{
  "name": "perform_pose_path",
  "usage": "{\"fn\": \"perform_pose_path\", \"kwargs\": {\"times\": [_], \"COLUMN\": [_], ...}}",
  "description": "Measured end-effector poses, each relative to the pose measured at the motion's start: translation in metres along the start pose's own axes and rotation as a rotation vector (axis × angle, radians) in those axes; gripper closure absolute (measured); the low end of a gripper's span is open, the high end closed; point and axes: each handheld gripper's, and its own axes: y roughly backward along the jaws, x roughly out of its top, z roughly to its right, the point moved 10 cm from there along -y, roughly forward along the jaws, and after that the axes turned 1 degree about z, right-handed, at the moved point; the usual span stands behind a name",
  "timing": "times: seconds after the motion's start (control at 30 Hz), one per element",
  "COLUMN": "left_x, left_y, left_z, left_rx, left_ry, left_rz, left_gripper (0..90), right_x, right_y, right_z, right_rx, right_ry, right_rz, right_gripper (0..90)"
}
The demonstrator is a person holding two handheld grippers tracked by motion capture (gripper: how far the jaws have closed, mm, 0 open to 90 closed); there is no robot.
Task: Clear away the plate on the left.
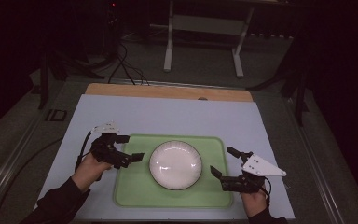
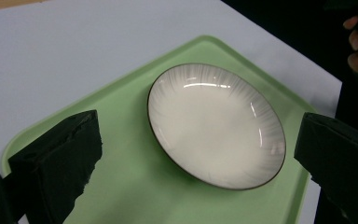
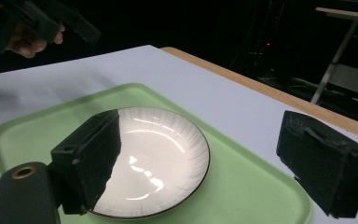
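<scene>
A white plate with a dark rim (image 1: 175,164) (image 2: 216,124) (image 3: 154,157) lies empty in the middle of a light green tray (image 1: 133,186) (image 2: 135,172) (image 3: 247,182). My left gripper (image 1: 132,147) (image 2: 196,154) hovers over the tray's left edge, open, its jaws pointing right toward the plate. My right gripper (image 1: 223,162) (image 3: 200,163) hangs over the tray's right edge, open, its jaws pointing left at the plate. Neither holds anything. In the right gripper view the other gripper (image 3: 42,21) shows at top left in a hand.
The tray rests on a pale sheet (image 1: 168,116) that covers the wooden table (image 1: 168,91). Beyond the table stands a white metal frame (image 1: 205,28), and cables (image 1: 126,65) run across the dark floor. The sheet's back half is bare.
</scene>
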Motion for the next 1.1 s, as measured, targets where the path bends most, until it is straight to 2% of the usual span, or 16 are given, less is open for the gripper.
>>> {"fn": "perform_pose_path", "kwargs": {"times": [0.27,0.37,0.47,0.63,0.7,0.9,1.1], "left_x": [-0.011,-0.014,-0.017,-0.030,-0.034,-0.040,-0.046], "left_y": [0.010,0.015,0.018,0.016,0.015,0.013,0.008], "left_z": [0.001,-0.002,-0.001,0.003,0.003,0.002,0.004], "left_rx": [-0.002,0.055,0.058,0.058,0.061,0.054,0.058], "left_ry": [-0.007,-0.048,-0.048,-0.055,-0.064,-0.051,-0.068], "left_rz": [0.029,0.054,0.062,0.031,0.032,0.043,0.032], "left_gripper": [0.7,0.8,0.8,0.8,0.8,0.8,0.8], "right_x": [0.000,0.000,0.000,0.000,-0.001,-0.001,-0.001], "right_y": [0.000,0.000,0.000,0.000,0.000,-0.001,0.000], "right_z": [0.000,0.000,-0.001,-0.001,-0.001,-0.001,0.000], "right_rx": [0.000,-0.001,0.000,0.001,0.001,0.002,0.002], "right_ry": [0.003,0.005,0.005,0.007,0.006,0.008,0.004], "right_rz": [-0.001,-0.001,-0.002,-0.004,-0.006,-0.006,-0.003], "right_gripper": [13.4,13.4,13.4,13.4,13.4,13.4,13.4]}}
